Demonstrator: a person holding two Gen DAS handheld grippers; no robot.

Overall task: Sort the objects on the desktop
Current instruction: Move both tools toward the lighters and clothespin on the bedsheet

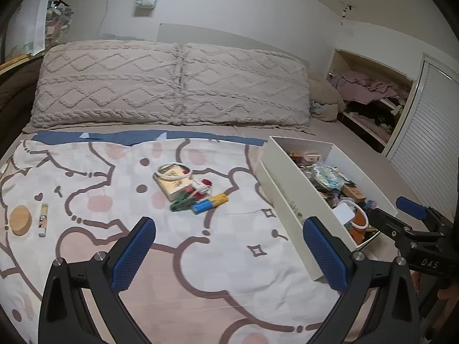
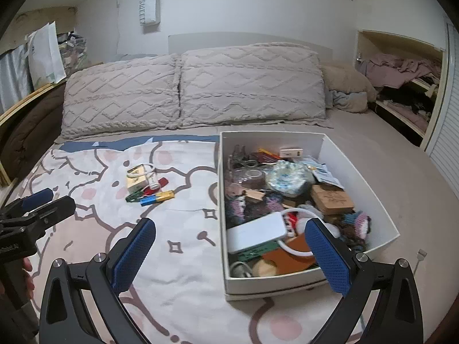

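Observation:
A white box (image 2: 358,169) full of several small items stands on the bed at the right; it also shows in the left wrist view (image 1: 287,197). A white power bank (image 2: 255,233) lies near its front. On the patterned blanket lies a small pile: a cream box with a white cable (image 1: 172,182), a green clothes peg (image 1: 180,203) and a blue-and-yellow battery (image 1: 210,203). A round wooden lid (image 1: 20,219) and a small tube (image 1: 43,219) lie at the far left. My left gripper (image 1: 229,246) is open above the blanket. My right gripper (image 2: 229,246) is open over the box's front left corner.
Two knitted pillows (image 2: 195,89) line the head of the bed. An open closet with clothes (image 2: 401,80) is at the right. A brown wooden bed edge (image 2: 17,132) runs along the left. Each gripper shows at the side of the other's view.

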